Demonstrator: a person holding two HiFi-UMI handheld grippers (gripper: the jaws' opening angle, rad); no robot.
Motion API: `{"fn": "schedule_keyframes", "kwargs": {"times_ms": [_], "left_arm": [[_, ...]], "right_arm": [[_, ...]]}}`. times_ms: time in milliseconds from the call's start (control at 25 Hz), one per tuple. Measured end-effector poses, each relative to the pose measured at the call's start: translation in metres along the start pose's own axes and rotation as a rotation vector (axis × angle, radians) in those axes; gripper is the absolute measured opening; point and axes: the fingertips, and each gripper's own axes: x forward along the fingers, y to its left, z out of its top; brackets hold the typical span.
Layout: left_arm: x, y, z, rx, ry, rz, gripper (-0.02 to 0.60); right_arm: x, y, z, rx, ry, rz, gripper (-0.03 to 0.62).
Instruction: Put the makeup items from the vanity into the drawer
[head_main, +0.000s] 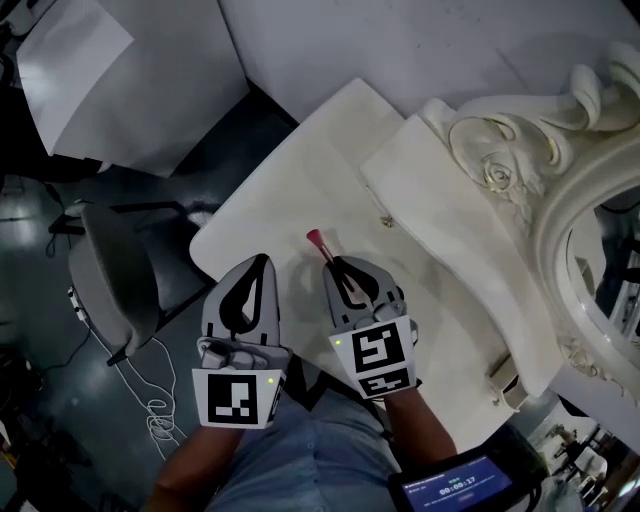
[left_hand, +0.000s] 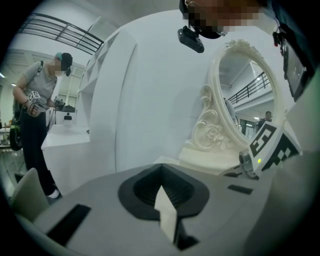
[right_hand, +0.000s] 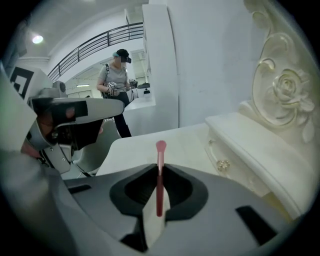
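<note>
Right gripper (right_hand: 160, 169) clamped on makeup brush (right_hand: 159, 187): slim pinkish-red handle lies along jaws, bristle head pokes past tips, over vanity top (head_main: 262, 215). Left gripper (left_hand: 161, 169) closed, nothing inside. Probably very light, with stiff, smooth handle (could pivot or slip). Soft bristles crush easily, so best gripped mid-handle. Drawer (right_hand: 239, 172) looks shut, knob (right_hand: 222, 164) to right.
</note>
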Motion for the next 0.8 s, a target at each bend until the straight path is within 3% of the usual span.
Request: {"fn": "schedule_keyframes", "kwargs": {"times_ms": [280, 480, 800], "left_arm": [[0.005, -0.070, 0.018, 0.016, -0.032, -0.121, 0.000], [0.004, -0.137, 0.030, 0.091, -0.056, -0.247, 0.000], [-0.001, -0.271, 0.028, 0.165, -0.064, -0.510, 0.000]], "right_arm": [[-0.059, -0.031, -0.013, 0.032, -0.062, -0.093, 0.040], [-0.113, -0.054, -0.036, 0.073, -0.094, -0.174, 0.040], [-0.210, -0.101, -0.102, 0.180, -0.122, -0.372, 0.040]]}}
